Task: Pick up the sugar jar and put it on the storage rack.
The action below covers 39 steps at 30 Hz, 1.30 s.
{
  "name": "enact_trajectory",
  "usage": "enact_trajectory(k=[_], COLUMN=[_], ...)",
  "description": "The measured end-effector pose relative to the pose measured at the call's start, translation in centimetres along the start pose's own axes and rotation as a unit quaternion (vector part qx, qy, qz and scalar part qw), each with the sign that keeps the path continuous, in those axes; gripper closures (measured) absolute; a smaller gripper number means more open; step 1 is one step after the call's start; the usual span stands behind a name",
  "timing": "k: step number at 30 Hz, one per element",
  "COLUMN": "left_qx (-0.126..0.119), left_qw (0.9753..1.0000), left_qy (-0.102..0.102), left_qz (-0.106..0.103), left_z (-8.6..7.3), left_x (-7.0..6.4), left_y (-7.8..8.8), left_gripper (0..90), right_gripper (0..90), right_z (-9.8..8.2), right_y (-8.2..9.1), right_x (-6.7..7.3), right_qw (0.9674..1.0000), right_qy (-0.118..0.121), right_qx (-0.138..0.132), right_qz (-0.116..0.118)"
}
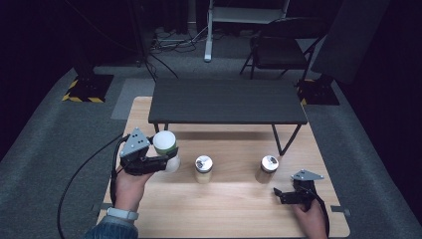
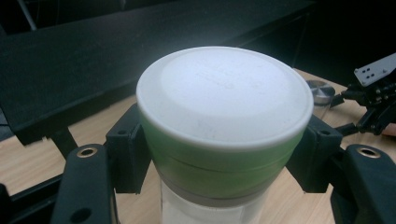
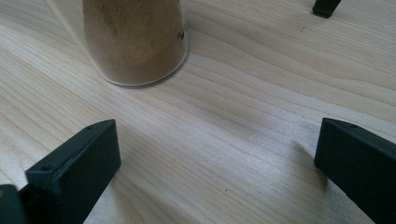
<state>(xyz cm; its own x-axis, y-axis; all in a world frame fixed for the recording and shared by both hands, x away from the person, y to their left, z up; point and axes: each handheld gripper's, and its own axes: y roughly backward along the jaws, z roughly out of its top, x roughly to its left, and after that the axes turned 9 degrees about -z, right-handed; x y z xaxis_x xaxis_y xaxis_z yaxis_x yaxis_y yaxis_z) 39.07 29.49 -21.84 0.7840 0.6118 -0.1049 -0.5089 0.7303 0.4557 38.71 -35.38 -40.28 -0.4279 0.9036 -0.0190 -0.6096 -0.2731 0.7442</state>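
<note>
Nearby, two jars (image 1: 203, 169), black shelf (image 1: 226, 102).

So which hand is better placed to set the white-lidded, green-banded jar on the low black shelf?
Left. The left gripper is shut on the white-lidded, green-banded jar, just in front of the low black shelf. The right gripper stands open and empty, low over the wooden table.

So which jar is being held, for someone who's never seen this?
On the light wooden table, in front of the black bench, stand two metal-capped jars. The held jar is leftmost, clamped in the left gripper: white lid, green band.
</note>
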Motion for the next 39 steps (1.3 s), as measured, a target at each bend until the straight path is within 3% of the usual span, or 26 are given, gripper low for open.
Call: enact_trajectory(k=[8,16,24,29,33,39], left_qx=[-0.009,-0.006,-0.014,-0.012,-0.022,-0.017], left_qw=[0.9999,0.9999,0.9999,0.9998,0.9998,0.9997], left_qy=[0.004,-0.014,-0.008,-0.013,0.0,-0.011], left_qz=[-0.003,-0.001,-0.007,0.003,-0.004,0.011], left_z=[1.4,3.3,4.9,6.0,6.4,7.5], left_x=[1.1,1.4,2.1,2.0,2.5,2.1], left_y=[-0.4,-1.1,-1.7,-1.9,-1.9,-2.0], left_gripper=[33.5,33.5,33.5,33.5,33.5,33.5], right_gripper=[0.2,0.2,0.2,0.2,0.2,0.2], right_z=[0.0,0.0,0.0,0.0,0.0,0.0], right_y=[0.0,0.0,0.0,0.0,0.0,0.0], right_x=[0.0,0.0,0.0,0.0,0.0,0.0], right_qw=[1.0,1.0,1.0,1.0,1.0,1.0], right_qy=[0.0,0.0,0.0,0.0,0.0,0.0], right_qx=[0.0,0.0,0.0,0.0,0.0,0.0], right_qz=[0.0,0.0,0.0,0.0,0.0,0.0])
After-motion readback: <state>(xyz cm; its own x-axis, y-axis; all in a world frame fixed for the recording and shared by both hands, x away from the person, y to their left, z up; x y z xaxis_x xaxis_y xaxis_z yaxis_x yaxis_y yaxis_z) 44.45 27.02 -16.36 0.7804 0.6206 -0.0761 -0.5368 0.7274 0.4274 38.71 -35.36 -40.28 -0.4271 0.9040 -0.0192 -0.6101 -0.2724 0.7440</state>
